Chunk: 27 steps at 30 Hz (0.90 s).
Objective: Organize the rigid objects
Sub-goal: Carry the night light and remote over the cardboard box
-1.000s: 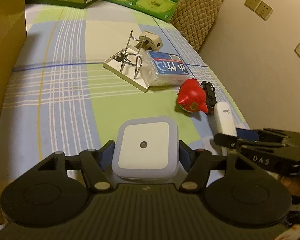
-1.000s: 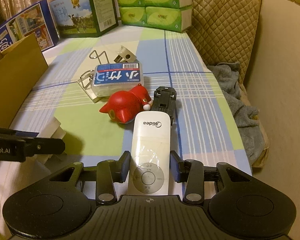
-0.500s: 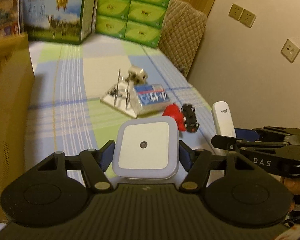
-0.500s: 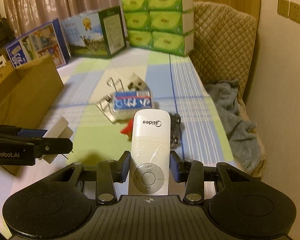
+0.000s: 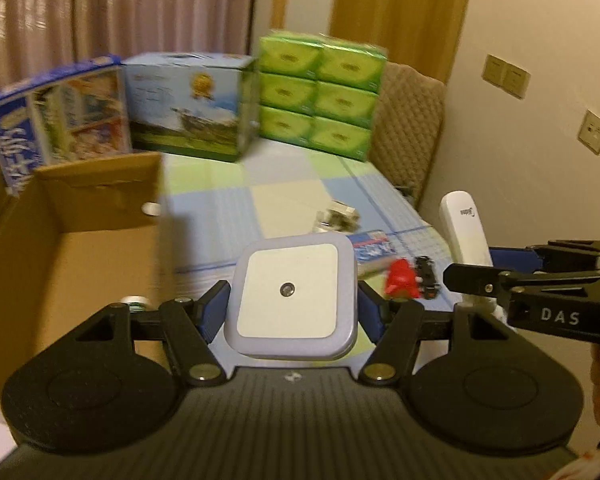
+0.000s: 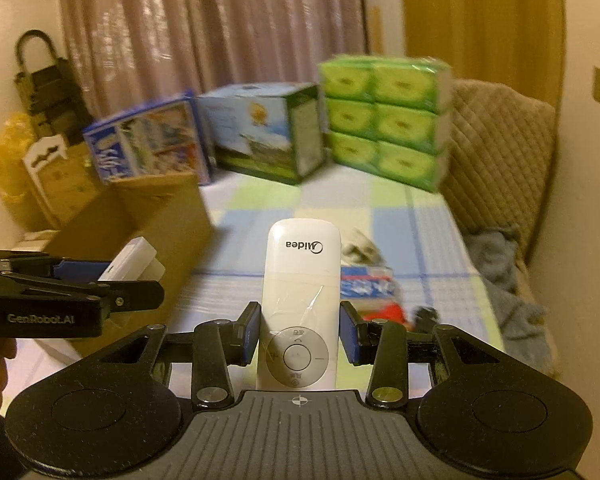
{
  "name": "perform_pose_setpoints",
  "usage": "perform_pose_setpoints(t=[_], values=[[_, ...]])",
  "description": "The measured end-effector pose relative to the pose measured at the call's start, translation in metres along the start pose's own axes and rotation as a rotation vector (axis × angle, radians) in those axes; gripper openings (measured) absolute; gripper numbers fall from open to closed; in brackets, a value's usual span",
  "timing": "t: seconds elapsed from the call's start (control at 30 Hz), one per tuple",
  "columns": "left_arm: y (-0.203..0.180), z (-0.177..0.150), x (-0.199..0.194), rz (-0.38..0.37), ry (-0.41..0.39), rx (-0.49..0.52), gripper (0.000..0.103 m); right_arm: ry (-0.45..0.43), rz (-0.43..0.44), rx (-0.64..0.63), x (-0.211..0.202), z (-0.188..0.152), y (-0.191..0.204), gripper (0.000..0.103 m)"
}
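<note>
Between the left hand-held gripper point(image 5: 292, 312) pads, a night light point(image 5: 290, 300) sits clamped; the right hand-held gripper point(image 6: 299, 336) grasps a remote point(image 6: 300, 304) low, which may tip out over the cardboard box point(image 5: 60, 248).

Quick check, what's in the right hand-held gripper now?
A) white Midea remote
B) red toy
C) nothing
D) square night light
A: in the right wrist view the right hand-held gripper is shut on the white Midea remote, its blue pads against both sides; the square night light sits in the left hand-held gripper.
</note>
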<state>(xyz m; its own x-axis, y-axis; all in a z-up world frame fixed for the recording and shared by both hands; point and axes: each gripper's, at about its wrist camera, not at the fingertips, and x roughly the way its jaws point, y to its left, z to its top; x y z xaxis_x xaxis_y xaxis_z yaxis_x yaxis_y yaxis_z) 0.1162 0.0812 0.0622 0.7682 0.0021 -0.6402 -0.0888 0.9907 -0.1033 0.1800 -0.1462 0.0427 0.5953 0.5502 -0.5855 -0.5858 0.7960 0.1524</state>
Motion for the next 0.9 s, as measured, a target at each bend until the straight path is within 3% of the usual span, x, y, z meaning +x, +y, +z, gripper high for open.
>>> perform_pose_setpoints(t=[0.43, 0.67, 0.9], values=[[0.108, -0.004, -0.058, 0.194, -0.027, -0.051, 0.062, 0.004, 0.173, -0.109, 0.030, 0.018, 0.119, 0.038], [0.154, -0.006, -0.062, 0.273, -0.016, -0.046, 0.062, 0.039, 0.246, -0.133, 0.059, 0.023, 0.159, 0.038], [0.186, -0.013, -0.046, 0.297, 0.015, -0.056, 0.062, 0.075, 0.285, -0.134, 0.092, 0.028, 0.184, 0.038]])
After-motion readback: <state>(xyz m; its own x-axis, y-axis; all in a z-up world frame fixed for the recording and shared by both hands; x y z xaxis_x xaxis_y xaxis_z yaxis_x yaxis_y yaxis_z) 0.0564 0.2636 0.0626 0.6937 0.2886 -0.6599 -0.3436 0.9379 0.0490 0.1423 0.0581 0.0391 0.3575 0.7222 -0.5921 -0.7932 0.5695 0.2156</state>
